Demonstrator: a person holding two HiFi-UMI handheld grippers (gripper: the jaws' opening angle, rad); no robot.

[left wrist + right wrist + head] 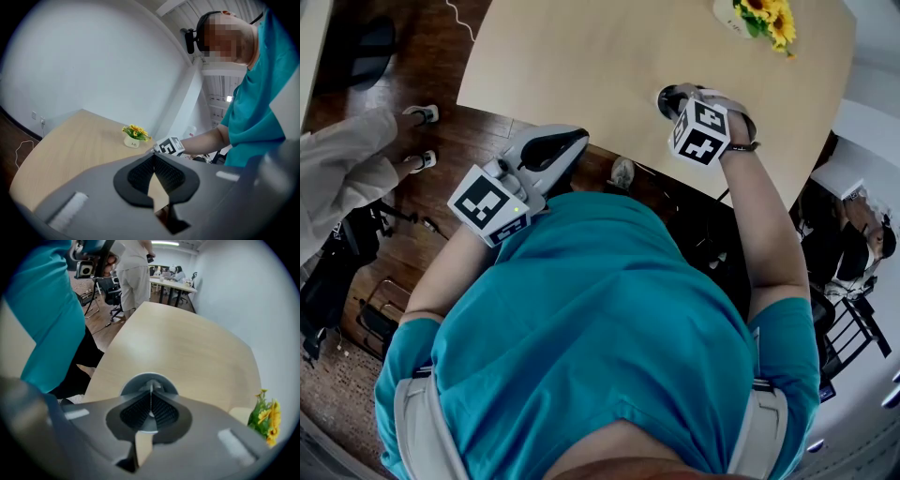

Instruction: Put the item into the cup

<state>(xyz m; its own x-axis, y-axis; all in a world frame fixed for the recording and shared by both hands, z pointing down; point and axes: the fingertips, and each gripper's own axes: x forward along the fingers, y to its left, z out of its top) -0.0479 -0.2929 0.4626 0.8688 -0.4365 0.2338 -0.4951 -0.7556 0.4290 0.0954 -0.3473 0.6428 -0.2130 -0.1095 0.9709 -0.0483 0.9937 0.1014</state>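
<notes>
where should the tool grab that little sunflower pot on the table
Probably the body of the white pot, coming in level from the side. It stands upright on the table with bare walls, while the sunflowers spread over its top and would block or get crushed by a grasp from above.

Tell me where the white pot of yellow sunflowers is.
In the head view, the white sunflower pot stands at the far right corner of the pale wooden table, beyond the right claw.
</notes>
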